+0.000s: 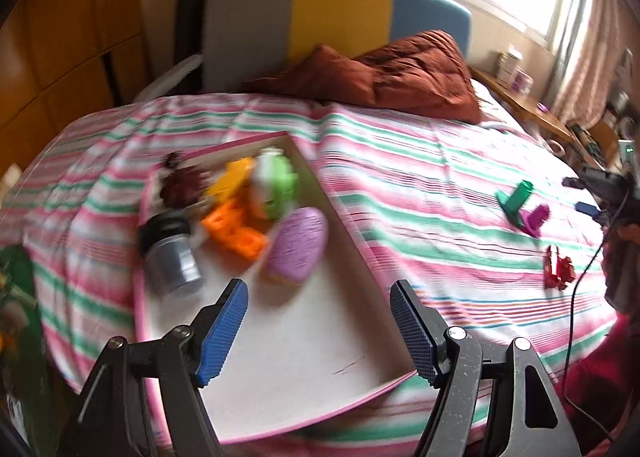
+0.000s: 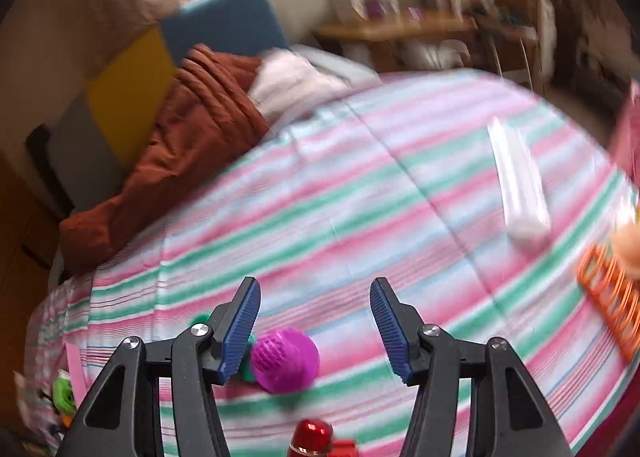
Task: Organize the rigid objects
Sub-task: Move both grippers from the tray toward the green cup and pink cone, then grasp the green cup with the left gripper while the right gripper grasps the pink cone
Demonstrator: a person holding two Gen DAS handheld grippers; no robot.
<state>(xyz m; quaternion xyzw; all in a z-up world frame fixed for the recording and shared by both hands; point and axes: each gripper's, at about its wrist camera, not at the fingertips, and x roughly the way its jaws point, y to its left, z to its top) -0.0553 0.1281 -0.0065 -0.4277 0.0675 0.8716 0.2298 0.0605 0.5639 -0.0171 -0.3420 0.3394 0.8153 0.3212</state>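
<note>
- The left gripper [image 1: 320, 297] hangs over the near end of a flat white tray [image 1: 296, 341] with a pink edge. Its blue jaws stand apart and nothing is between them.
- The tray lies on a bed with a striped cover [image 1: 420, 193], pink, green and white. Its long way runs from near the gripper up toward the headboard.
- Toys sit bunched at the far end of the tray. A grey jar with a black lid [image 1: 170, 251] stands a bit tilted, lid pointing away. Just beside it lie an orange block piece [image 1: 234, 235] and a flat purple oval thing [image 1: 298, 245]. The oval's long way points up the tray.
- Behind them are a green and white toy [image 1: 276, 185], a yellow piece [image 1: 232, 179] and a dark brown lump [image 1: 182, 185]. They are blurry.
- Well off to the right on the cover lie a green piece [image 1: 516, 197], touching a purple piece [image 1: 536, 219], and a red piece [image 1: 558, 267] nearer.
- The right gripper [image 2: 316, 317] is over the cover. Its jaws are apart and hold nothing.
- Below the right gripper, the purple piece [image 2: 285, 362] lies close by one finger [image 2: 240, 331]. A red piece [image 2: 312, 437] is at the bottom edge.
- A white tube [image 2: 520, 185] lies far right, its long way running up and down the picture. An orange grid piece [image 2: 612, 309] is by the edge.
</note>
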